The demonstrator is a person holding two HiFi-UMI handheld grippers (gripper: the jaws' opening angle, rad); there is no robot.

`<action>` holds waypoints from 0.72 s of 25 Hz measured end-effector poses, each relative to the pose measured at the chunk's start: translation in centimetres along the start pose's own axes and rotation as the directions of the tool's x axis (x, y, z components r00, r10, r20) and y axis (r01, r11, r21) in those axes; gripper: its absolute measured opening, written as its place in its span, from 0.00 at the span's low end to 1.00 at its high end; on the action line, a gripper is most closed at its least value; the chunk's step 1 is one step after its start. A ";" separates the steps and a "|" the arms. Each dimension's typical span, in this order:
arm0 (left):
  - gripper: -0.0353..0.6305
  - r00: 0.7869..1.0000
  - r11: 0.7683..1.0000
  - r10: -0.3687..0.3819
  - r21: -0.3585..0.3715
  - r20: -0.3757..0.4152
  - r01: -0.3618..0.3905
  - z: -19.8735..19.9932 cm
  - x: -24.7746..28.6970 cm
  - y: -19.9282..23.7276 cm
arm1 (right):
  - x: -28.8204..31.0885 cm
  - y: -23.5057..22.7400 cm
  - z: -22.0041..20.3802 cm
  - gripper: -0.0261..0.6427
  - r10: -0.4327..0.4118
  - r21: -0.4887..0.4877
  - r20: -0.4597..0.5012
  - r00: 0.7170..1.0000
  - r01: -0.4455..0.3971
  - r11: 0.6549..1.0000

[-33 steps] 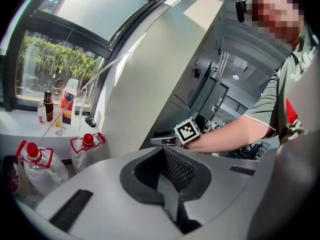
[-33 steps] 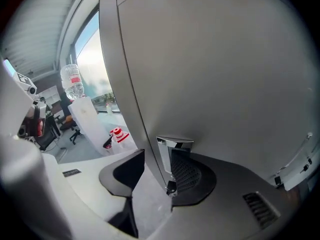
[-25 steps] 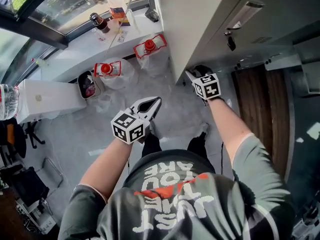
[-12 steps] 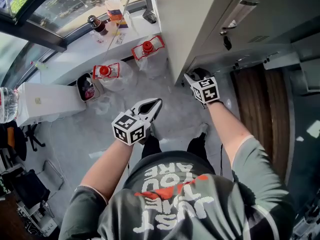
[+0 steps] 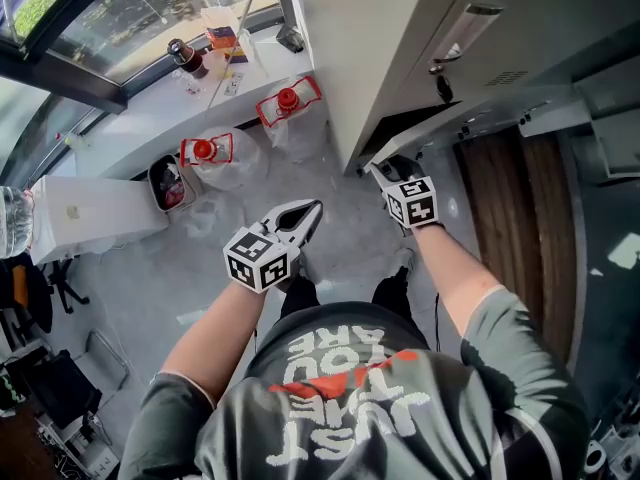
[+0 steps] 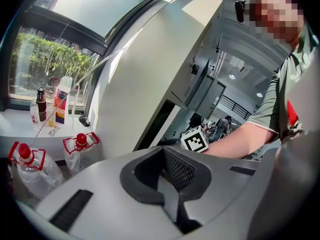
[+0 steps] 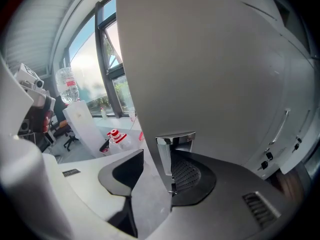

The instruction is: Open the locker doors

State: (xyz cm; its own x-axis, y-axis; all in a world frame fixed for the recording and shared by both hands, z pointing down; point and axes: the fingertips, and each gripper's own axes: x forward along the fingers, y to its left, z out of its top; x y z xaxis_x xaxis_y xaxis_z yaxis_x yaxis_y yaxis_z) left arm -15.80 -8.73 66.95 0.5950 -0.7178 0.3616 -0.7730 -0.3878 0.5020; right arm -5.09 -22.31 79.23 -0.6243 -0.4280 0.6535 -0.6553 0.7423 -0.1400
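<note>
The tall grey locker (image 5: 400,28) stands at the upper right of the head view. Its lower door (image 5: 430,123) is ajar, with a dark gap behind its edge. My right gripper (image 5: 386,170) is at that door's chrome handle (image 7: 175,140). In the right gripper view the handle lies between the jaws of the right gripper (image 7: 157,156), against the right-hand pad, and a small gap shows on the left-hand side. My left gripper (image 5: 312,208) hangs in mid-air over the floor, left of the locker, shut and holding nothing (image 6: 164,151). An upper door carries a handle (image 5: 472,20) and a key (image 5: 441,84).
Two water jugs with red caps (image 5: 288,98) (image 5: 203,150) and a small bin (image 5: 165,183) sit on the floor under the windowsill (image 5: 150,108), which holds bottles. A white box (image 5: 85,208) stands at left. Wooden flooring (image 5: 520,218) runs beside the locker at right.
The lower locker door has swung out a little and a dark gap now shows behind it. My right gripper has come back toward me with the handle. The left gripper has hardly moved.
</note>
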 end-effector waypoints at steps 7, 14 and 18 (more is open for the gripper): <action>0.06 0.999 0.999 -0.034 0.006 -0.022 0.034 0.6 0.8 0.3 | -1.3 -0.5 -1.4 0.28 -0.037 0.104 -0.008 0.999 0.038 0.994; 0.06 0.992 0.992 -0.113 0.054 -0.062 0.116 2.2 1.8 0.7 | -2.0 -1.1 -2.6 0.30 -0.072 0.294 0.002 0.997 0.068 0.953; 0.06 0.983 0.980 -0.161 0.099 -0.092 0.170 2.8 1.4 1.3 | -2.6 -1.4 -3.8 0.30 -0.148 0.351 0.004 0.989 0.138 0.926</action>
State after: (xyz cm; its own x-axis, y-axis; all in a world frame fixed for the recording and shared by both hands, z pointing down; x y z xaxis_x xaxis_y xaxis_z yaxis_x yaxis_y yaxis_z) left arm -16.58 -11.88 65.90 0.7296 -0.5896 0.3464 -0.6783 -0.5597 0.4761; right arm -0.93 -20.24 80.57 -0.5217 -0.5353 0.6643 -0.8422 0.4476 -0.3006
